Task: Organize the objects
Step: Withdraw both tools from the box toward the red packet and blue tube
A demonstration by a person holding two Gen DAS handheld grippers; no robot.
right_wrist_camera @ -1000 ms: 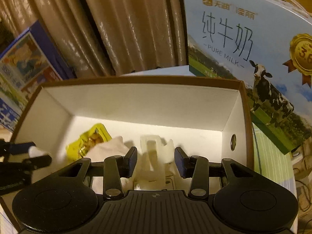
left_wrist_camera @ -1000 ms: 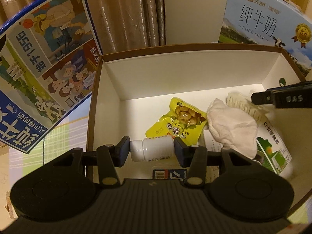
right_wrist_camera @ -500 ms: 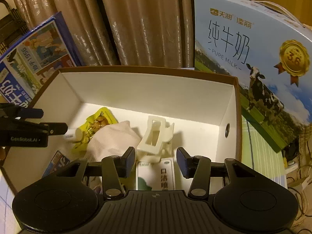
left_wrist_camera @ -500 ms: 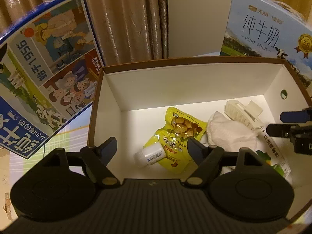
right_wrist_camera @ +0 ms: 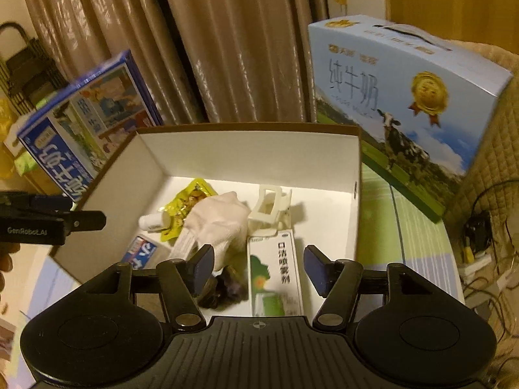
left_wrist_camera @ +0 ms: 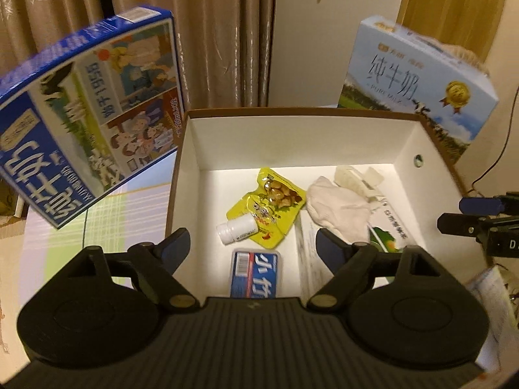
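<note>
A brown cardboard box [left_wrist_camera: 185, 175] with white inner walls [right_wrist_camera: 246, 152] holds several items. A small white bottle [left_wrist_camera: 238, 228] lies on its side by a yellow snack pouch [left_wrist_camera: 269, 207]. A blue-white pack [left_wrist_camera: 254, 274], a white cloth [left_wrist_camera: 337, 207], a cream hair clip [right_wrist_camera: 271, 206] and a green-white spray carton [right_wrist_camera: 275, 278] also lie inside. My left gripper [left_wrist_camera: 253, 249] is open and empty above the box's near edge. My right gripper [right_wrist_camera: 258, 267] is open and empty above the spray carton.
A blue milk carton [left_wrist_camera: 81, 113] leans at the left of the box. A light-blue milk case [right_wrist_camera: 405, 97] stands at the back right. Brown curtains [right_wrist_camera: 227, 48] hang behind. A striped cloth [right_wrist_camera: 405, 227] covers the table; cables [right_wrist_camera: 480, 236] lie at the right.
My left gripper opened and let go of the white bottle, which now lies in the box. Both grippers have pulled back and up; the right one opened wider.
</note>
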